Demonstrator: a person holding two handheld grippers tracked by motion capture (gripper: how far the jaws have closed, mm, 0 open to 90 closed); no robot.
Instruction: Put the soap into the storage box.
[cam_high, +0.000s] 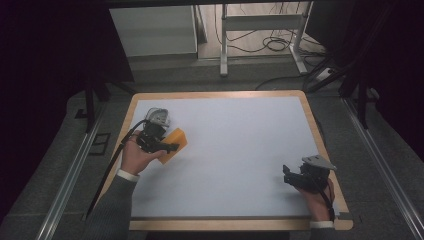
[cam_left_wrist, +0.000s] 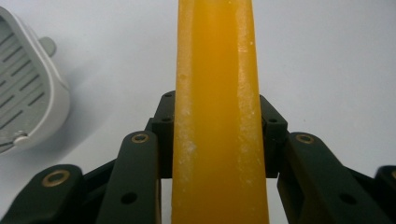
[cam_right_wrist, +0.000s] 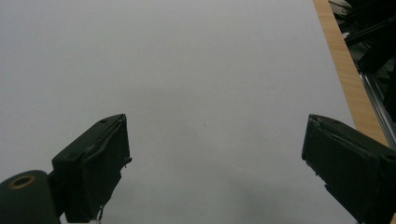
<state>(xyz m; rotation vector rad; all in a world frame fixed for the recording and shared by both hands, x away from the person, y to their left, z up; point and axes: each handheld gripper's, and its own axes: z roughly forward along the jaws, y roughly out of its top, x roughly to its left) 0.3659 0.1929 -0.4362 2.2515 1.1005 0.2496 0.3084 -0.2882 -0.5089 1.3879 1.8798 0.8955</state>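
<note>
Far left on the surface, the left gripper has its fingers clamped on an orange block; the right gripper, fingers wide, waits near right. Goal unclear.

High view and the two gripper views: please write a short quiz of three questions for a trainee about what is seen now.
1. True or false: the left gripper is shut on the orange bar.
2. Multiple choice: the right gripper is (A) shut on a cloth, (B) open above the bare white table, (C) shut on a white dish.
3. Fill the gap: in the left gripper view, the pale slotted dish lies to the ____ of the orange bar.

Key
1. True: its fingers press the bar from both sides.
2. B: its fingers stand wide apart with nothing between them.
3. Left, apart from the bar.
</note>
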